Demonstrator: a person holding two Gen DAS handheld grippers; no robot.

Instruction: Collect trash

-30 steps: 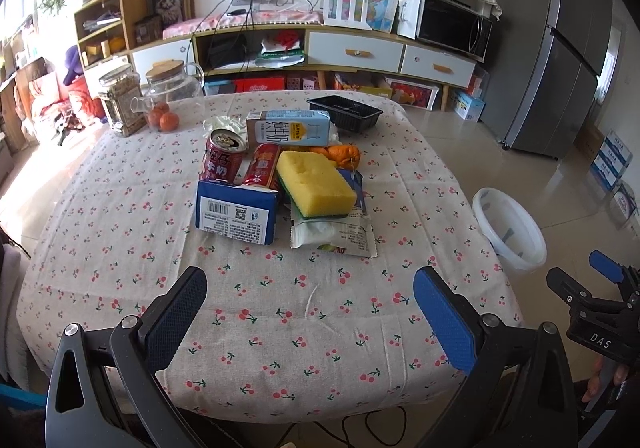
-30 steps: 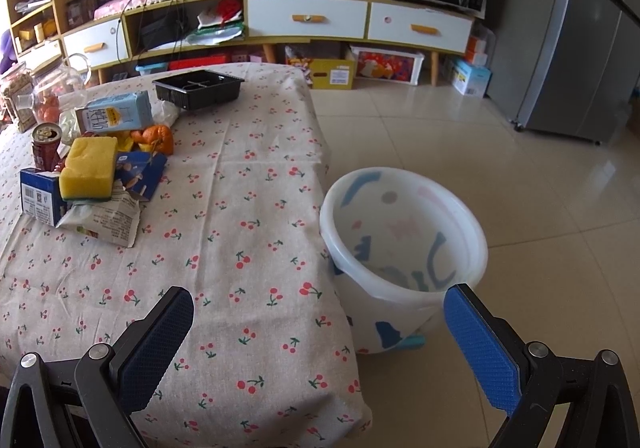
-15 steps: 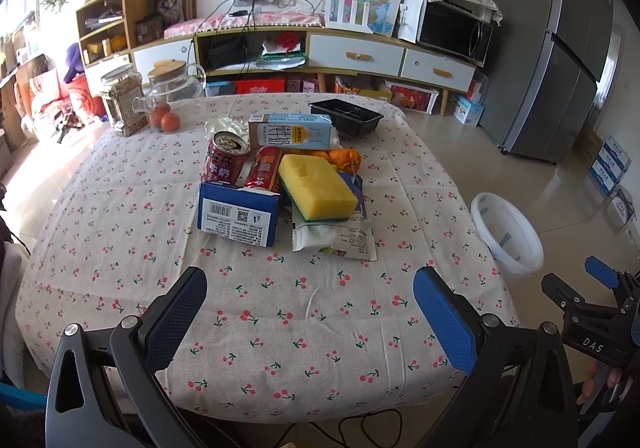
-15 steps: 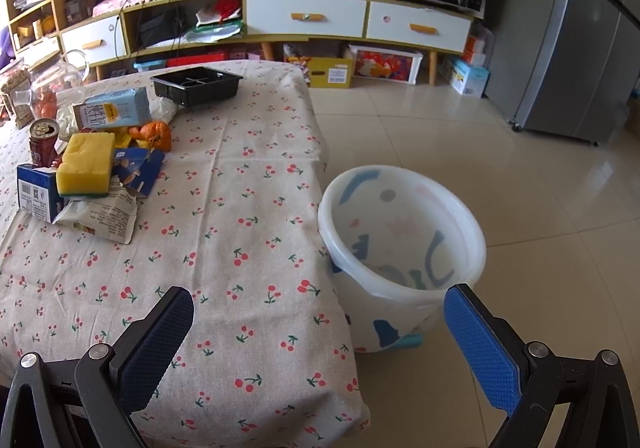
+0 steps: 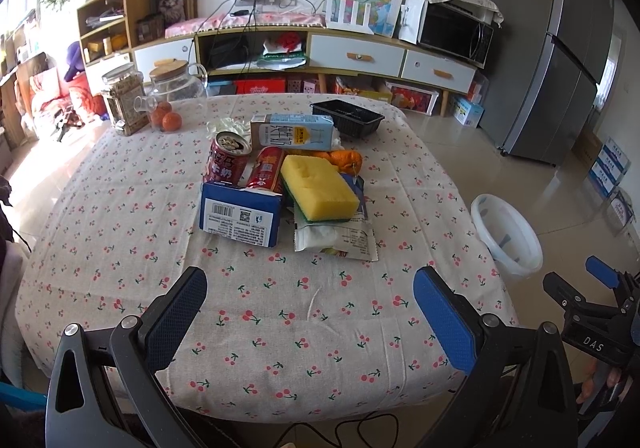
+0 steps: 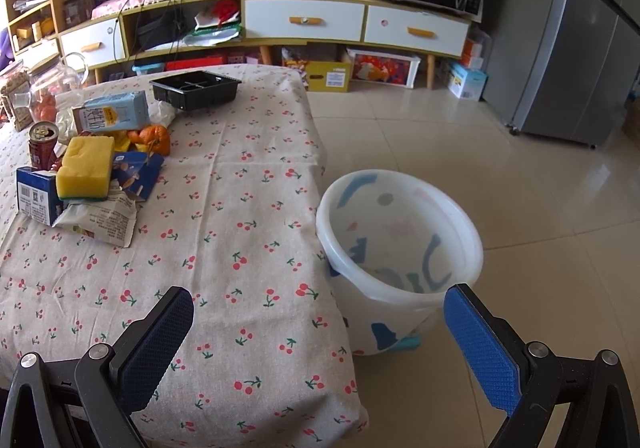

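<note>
Left claw (image 5: pixel 310 306) spread wide, empty, hovering over near edge of desk (image 5: pixel 120 232). Trash pile at frame centre, well ahead of claw: yellow sponge (image 5: pixel 319 187), blue box (image 5: pixel 240 214), red can (image 5: pixel 225 159), milk carton (image 5: pixel 294 132), wrapper (image 5: pixel 340 238). Path clear. Right claw (image 6: pixel 318 332) also spread, empty; white bin (image 6: pixel 400 244) on floor just beyond, beside desk edge.
</note>
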